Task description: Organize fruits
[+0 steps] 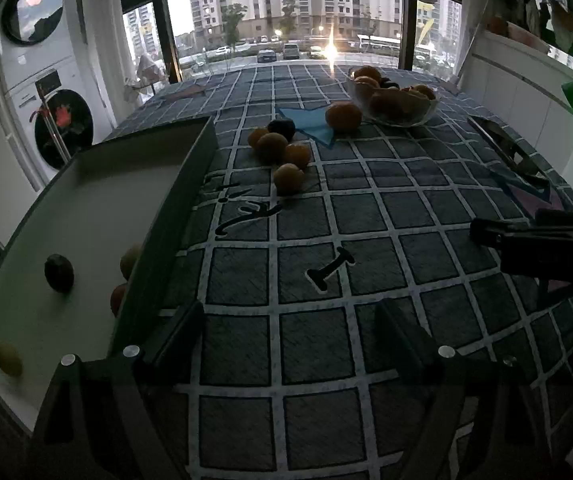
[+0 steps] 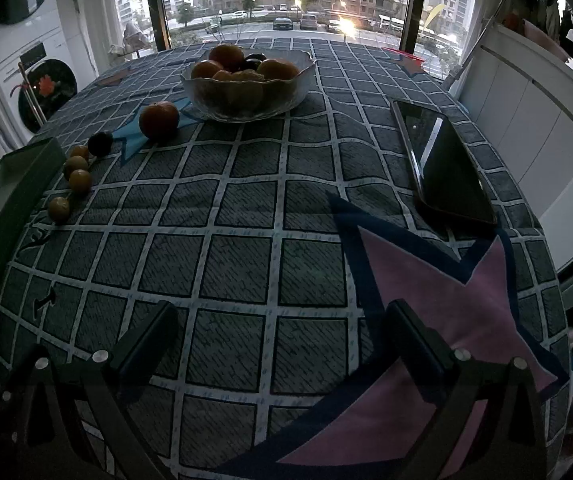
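Note:
Several small yellow-brown fruits (image 1: 288, 178) and a dark plum (image 1: 281, 129) lie loose on the checked tablecloth, with an orange (image 1: 343, 117) behind them. A white tray (image 1: 98, 200) with a green rim stands on the left; it holds a dark fruit (image 1: 59, 273), a yellowish one (image 1: 8, 359) and two half-hidden by its wall. My left gripper (image 1: 292, 334) is open over bare cloth beside the tray's near corner. My right gripper (image 2: 282, 342) is open and empty over the cloth, far from the orange (image 2: 159, 120) and the small fruits (image 2: 80, 181).
A glass bowl (image 2: 246, 84) full of oranges and dark fruit stands at the back. A black phone (image 2: 446, 160) lies on the right, near a pink star patch (image 2: 446, 300). Washing machines, a window and white cabinets surround the table.

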The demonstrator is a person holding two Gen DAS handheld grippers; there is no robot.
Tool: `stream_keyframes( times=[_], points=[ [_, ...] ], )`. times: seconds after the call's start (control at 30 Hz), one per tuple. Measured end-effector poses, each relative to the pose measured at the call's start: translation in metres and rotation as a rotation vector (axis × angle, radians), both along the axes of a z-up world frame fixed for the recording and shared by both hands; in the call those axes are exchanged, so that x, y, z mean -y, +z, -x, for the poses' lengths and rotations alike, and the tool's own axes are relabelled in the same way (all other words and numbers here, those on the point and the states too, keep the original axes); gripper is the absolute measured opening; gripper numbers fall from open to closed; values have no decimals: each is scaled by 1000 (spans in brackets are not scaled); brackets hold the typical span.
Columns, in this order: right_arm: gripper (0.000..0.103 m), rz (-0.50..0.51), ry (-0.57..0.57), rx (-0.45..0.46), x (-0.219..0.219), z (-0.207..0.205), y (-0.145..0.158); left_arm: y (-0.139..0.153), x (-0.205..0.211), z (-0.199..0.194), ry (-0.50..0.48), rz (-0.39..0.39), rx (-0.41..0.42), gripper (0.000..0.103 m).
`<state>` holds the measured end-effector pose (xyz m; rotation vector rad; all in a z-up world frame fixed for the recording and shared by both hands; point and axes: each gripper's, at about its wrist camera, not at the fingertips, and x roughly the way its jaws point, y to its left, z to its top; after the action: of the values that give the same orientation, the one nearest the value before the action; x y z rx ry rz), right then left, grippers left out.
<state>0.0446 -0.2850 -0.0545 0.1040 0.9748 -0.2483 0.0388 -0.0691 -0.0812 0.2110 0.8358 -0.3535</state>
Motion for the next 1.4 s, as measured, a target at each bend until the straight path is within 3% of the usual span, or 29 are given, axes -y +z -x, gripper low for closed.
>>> stream_keyframes(
  times=[1.4],
  points=[
    [103, 3, -1, 0, -1, -1, 0, 0, 2, 4, -4, -17, 30, 88]
  ],
)
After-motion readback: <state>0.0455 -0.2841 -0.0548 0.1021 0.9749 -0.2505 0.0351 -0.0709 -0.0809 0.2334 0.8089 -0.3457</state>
